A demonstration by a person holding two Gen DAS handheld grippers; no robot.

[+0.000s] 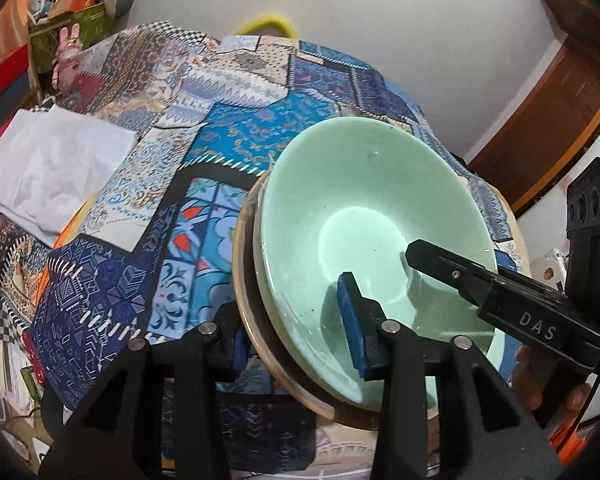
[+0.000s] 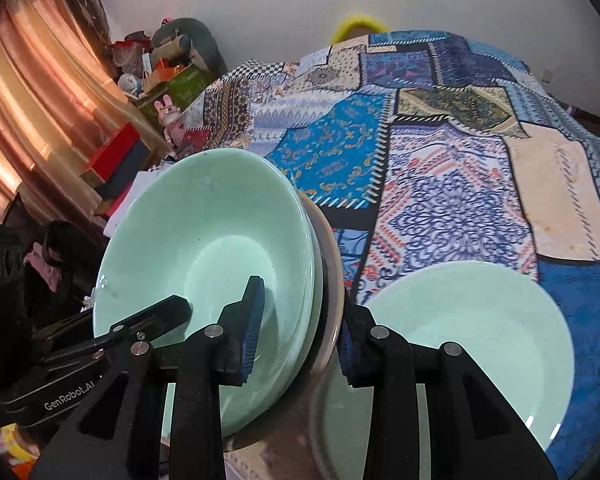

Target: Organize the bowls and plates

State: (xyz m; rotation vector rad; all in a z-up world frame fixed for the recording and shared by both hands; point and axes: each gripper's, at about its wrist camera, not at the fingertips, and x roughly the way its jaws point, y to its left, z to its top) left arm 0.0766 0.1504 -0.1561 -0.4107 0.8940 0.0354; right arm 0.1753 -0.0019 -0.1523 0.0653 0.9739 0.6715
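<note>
I am clamping one stack with two grippers: the left gripper [image 1: 296, 336] and the right gripper [image 2: 300, 344] are each gripping the rim of the stack, narrow, on opposite sides. The stack is showing two green bowls [image 2: 204, 248] nested over one brown-rimmed dish [image 2: 334, 280]. One separate green plate [image 2: 480, 320] is lying just right of the right gripper on the patchwork cloth [image 2: 440, 168].

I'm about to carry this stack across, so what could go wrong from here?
1. The stack of green bowls on a tan dish is held tilted by both claws, left claw and right claw, on opposite rims; uneven motion could let the bowls slide apart.
2. The green plate lies just below; the stack could knock it.
</note>
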